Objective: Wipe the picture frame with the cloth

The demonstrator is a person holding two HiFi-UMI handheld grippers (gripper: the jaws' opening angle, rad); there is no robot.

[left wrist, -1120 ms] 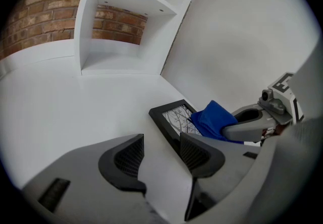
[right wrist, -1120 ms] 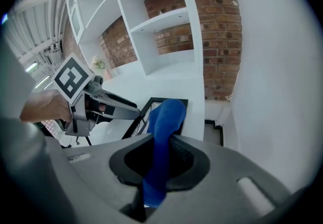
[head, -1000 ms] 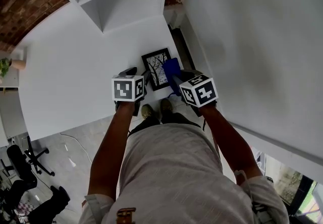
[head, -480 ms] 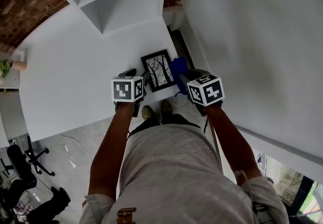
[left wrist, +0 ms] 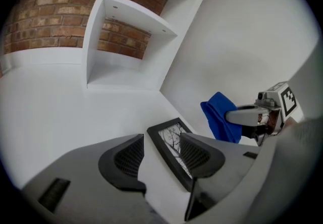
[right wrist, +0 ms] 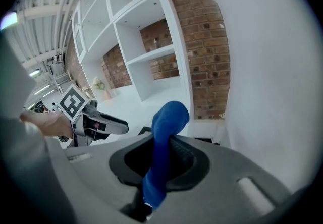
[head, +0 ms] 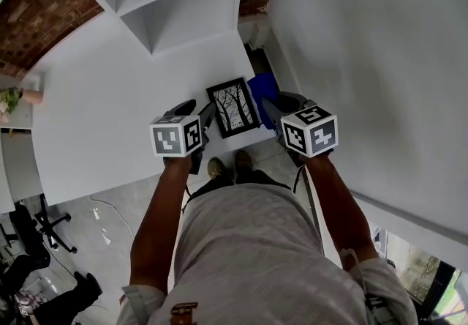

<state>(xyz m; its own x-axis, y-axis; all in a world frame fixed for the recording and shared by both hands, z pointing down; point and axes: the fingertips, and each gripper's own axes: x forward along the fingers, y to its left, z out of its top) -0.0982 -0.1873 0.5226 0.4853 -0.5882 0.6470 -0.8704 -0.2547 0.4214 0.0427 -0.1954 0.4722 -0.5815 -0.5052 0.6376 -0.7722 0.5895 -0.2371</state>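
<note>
Head view: a black picture frame lies flat on the white surface. Left gripper view: the left gripper has its fingers spread, the frame's edge showing between them. Right gripper view: the right gripper has its fingers pinching a blue cloth.

The cloth is soft blue fabric. The picture frame has a matt black border. The table is smooth, matt white, and the brick wall looks rough.
</note>
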